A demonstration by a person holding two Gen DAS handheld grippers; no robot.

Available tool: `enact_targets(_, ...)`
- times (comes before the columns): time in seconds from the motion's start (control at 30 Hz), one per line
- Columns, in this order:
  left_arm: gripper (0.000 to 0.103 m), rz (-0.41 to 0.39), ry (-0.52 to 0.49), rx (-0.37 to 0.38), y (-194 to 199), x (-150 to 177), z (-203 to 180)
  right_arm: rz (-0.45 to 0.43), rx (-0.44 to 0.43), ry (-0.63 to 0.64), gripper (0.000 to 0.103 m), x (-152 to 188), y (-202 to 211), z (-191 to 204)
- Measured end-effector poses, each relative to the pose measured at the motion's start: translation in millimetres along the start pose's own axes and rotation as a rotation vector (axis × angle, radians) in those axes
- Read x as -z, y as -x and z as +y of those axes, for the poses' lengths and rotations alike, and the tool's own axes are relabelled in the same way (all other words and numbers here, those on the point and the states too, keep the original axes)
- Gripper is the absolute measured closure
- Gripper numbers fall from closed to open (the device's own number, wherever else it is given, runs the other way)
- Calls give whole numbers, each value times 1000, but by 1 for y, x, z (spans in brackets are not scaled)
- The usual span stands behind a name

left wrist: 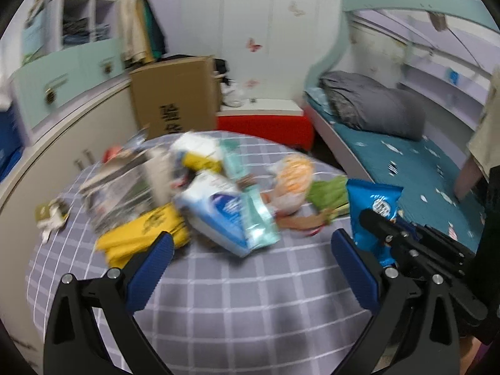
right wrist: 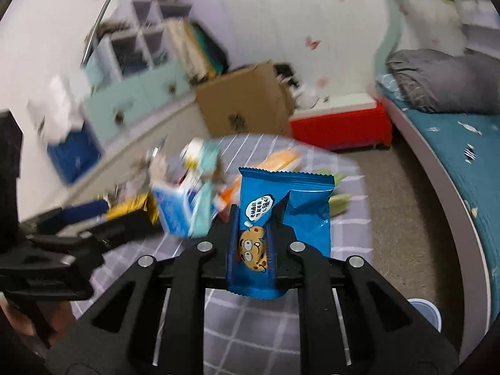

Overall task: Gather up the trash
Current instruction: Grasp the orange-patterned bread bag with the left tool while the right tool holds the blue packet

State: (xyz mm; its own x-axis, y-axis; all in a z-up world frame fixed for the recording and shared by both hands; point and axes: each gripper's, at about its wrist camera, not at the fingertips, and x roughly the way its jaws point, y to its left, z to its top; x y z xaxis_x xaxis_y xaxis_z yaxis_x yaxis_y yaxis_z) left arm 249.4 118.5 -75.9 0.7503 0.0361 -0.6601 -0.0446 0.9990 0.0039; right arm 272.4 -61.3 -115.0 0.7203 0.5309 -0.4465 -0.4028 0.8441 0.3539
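My right gripper is shut on a blue cookie wrapper and holds it above the checked tablecloth. The same wrapper and right gripper show at the right in the left wrist view. My left gripper is open and empty, just above the cloth, in front of a pile of trash: a yellow bag, a white and blue pack, a teal wrapper, an orange bag and a green wrapper.
A cardboard box and a red bench stand behind the table. A bed with a grey pillow runs along the right. Cabinets line the left. A small olive wrapper lies at the cloth's left edge.
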Motion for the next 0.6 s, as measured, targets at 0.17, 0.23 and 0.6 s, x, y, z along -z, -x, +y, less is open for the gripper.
enact_targets(0.17,4,23,-144,6,-33,-38,-46,-45,59,-126,87,-16,4,-48)
enact_targets(0.23,4,57,-167,8,-53,-47,-55,-52,73,-153,87,-20,2,-63)
enact_targets(0.6,65,288,-129,9,-156,-54,-63,-5,50,-205,87,-21,-29,-99)
